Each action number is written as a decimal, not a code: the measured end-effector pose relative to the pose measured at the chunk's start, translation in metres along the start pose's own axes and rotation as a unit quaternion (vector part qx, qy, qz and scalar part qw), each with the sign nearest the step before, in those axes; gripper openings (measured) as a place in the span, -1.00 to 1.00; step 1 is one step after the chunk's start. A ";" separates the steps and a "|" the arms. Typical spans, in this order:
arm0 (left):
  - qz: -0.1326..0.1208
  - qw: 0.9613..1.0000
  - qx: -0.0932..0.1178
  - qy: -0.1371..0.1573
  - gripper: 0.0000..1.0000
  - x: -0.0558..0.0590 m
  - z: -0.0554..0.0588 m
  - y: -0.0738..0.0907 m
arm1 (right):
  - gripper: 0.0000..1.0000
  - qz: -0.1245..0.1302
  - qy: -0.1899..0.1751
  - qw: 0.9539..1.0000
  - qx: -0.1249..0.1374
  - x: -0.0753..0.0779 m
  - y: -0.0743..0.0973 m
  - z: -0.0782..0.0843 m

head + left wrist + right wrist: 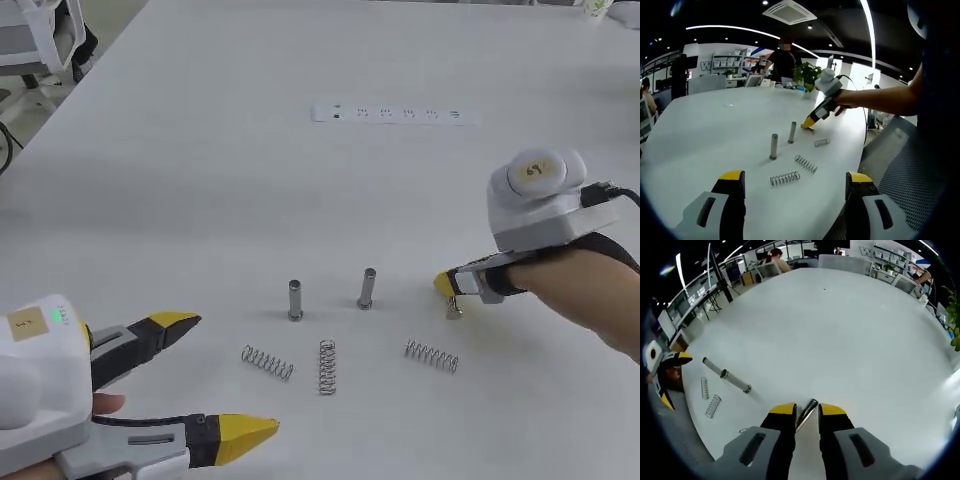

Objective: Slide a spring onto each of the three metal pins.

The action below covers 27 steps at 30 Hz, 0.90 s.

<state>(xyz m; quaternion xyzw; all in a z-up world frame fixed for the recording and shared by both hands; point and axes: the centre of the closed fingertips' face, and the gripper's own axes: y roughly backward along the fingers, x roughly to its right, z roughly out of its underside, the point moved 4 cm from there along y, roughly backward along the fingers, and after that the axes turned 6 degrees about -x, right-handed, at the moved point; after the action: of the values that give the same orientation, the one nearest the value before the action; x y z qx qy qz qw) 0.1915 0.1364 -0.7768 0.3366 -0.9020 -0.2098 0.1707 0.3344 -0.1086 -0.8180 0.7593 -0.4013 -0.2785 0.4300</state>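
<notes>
Head view: the left gripper (225, 375) is hovering over the near side of the table (200, 170), jaws spread wide and gripping nothing. The right gripper (447, 286) is pinching the held pin (453, 306), just right of the upright middle pin (367, 288) and left pin (295, 300). The left spring (268, 362), middle spring (327, 366) and right spring (432, 355) are lying just in front of the pins, apart from one another. Beyond, bare tabletop is running out to a power strip (395, 114).

Left gripper view: the jaws are gaping wide, with the springs lying ahead.

Right gripper view: the jaws are nearly closed on the held pin, which seems tilted. Broad bare table is lying ahead.
</notes>
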 end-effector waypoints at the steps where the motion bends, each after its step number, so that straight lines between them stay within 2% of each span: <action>1: 0.000 1.000 0.000 0.000 0.58 0.000 0.000 0.000 | -0.72 0.001 -0.002 1.000 0.000 0.000 -0.001 0.000; 5: 0.000 1.000 0.001 0.001 0.58 0.000 0.000 0.000 | -0.74 0.007 -0.013 1.000 -0.007 0.001 -0.003 0.001; 10: 0.002 1.000 -0.001 -0.001 0.56 0.000 0.000 0.000 | -0.77 0.015 0.001 1.000 -0.014 0.000 -0.003 0.000; 16: 0.006 1.000 -0.002 -0.002 0.55 0.001 0.000 -0.001 | -0.79 0.036 0.020 0.999 -0.029 -0.002 -0.004 -0.001; 27: 0.007 1.000 0.000 -0.001 0.52 0.001 -0.001 0.000 | -0.89 0.043 0.019 0.998 -0.037 0.002 -0.005 -0.003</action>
<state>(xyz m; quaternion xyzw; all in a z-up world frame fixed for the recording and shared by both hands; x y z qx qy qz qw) 0.1914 0.1357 -0.7762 0.3303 -0.9044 -0.2091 0.1710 0.3398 -0.1076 -0.8206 0.7300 -0.4144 -0.2605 0.4770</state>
